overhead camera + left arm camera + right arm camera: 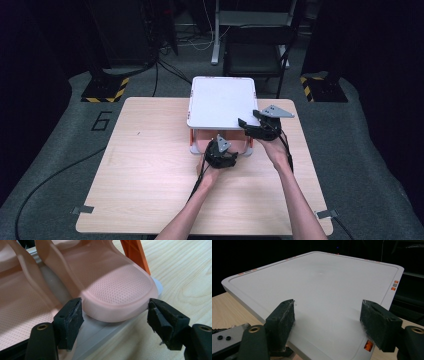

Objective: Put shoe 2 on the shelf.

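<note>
Left claw (115, 320), jaws apart, straddles pink slipper (112, 290) heel on rack's lower shelf (100, 332), seemingly for extraction; right claw (328, 322) gapes above white top shelf (317, 282), centre frame.

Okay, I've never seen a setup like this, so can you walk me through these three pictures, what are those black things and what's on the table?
A person sits at a wooden table, holding a hand tool with two black fingers in each hand. The high view looks down from above. The other two pictures come from small cameras riding on the tools.

On the table stands a small rack with a white top shelf and orange legs. On its lower level lie pink slippers.

The left gripper is open, its fingers either side of one slipper's end, seemingly not yet squeezing. The right gripper is open too, at the white shelf's near right corner, holding nothing.
</note>
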The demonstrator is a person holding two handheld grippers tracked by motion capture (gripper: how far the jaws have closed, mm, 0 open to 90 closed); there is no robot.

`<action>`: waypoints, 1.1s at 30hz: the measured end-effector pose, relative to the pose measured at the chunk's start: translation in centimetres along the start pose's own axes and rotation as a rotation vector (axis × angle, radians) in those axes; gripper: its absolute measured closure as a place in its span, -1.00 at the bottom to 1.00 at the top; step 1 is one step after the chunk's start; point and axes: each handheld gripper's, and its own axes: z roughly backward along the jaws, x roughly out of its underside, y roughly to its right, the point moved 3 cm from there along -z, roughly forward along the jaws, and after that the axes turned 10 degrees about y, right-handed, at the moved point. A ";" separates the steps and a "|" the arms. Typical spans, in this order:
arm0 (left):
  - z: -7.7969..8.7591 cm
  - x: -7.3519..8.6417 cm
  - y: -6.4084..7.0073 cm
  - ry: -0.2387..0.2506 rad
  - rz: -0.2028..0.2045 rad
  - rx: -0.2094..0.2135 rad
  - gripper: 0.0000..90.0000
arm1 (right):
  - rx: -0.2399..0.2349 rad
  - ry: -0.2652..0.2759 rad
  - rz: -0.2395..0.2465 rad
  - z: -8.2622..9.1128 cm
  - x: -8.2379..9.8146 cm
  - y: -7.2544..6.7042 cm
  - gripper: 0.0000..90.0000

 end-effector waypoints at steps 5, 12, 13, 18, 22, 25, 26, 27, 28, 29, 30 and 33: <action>0.0 0.1 -0.1 0.003 0.012 0.002 -0.37 | 0.001 -0.002 -0.004 0.0 0.0 0.0 -0.39; 2.4 -0.3 -0.4 0.059 0.065 0.053 -0.38 | -0.002 0.004 -0.002 0.1 0.1 0.1 -0.38; 3.1 -0.4 -0.8 0.079 0.066 0.048 -0.39 | -0.004 0.004 -0.002 0.1 0.1 0.1 -0.38; 6.1 -1.3 -2.1 0.147 0.114 0.049 -0.41 | 0.000 0.011 -0.002 0.0 0.1 0.0 -0.38; 10.2 -1.4 -3.6 0.210 0.088 0.068 -0.46 | -0.005 0.020 0.003 0.0 0.1 0.1 -0.38; 13.8 -0.7 -5.6 0.236 0.066 0.056 -0.55 | -0.003 0.013 -0.006 0.0 0.1 0.0 -0.38; 15.0 -0.3 -6.3 0.245 0.071 0.048 -0.57 | -0.003 0.011 -0.003 0.0 0.1 0.0 -0.38; 16.2 0.0 -7.1 0.252 0.068 0.032 -0.58 | -0.001 0.013 -0.003 0.0 0.1 0.0 -0.38; 17.3 0.5 -7.9 0.258 0.078 0.013 -0.61 | 0.000 0.014 -0.002 0.0 0.2 0.0 -0.38; 18.9 1.2 -8.9 0.266 0.075 -0.016 -0.64 | -0.002 0.015 -0.001 0.0 0.2 0.0 -0.38; 19.6 1.6 -9.4 0.279 0.068 -0.032 -0.66 | 0.004 0.017 -0.005 0.0 0.2 0.0 -0.38; 22.2 3.8 -10.8 0.309 0.055 -0.094 -0.68 | 0.007 0.019 -0.008 0.1 0.2 -0.1 -0.38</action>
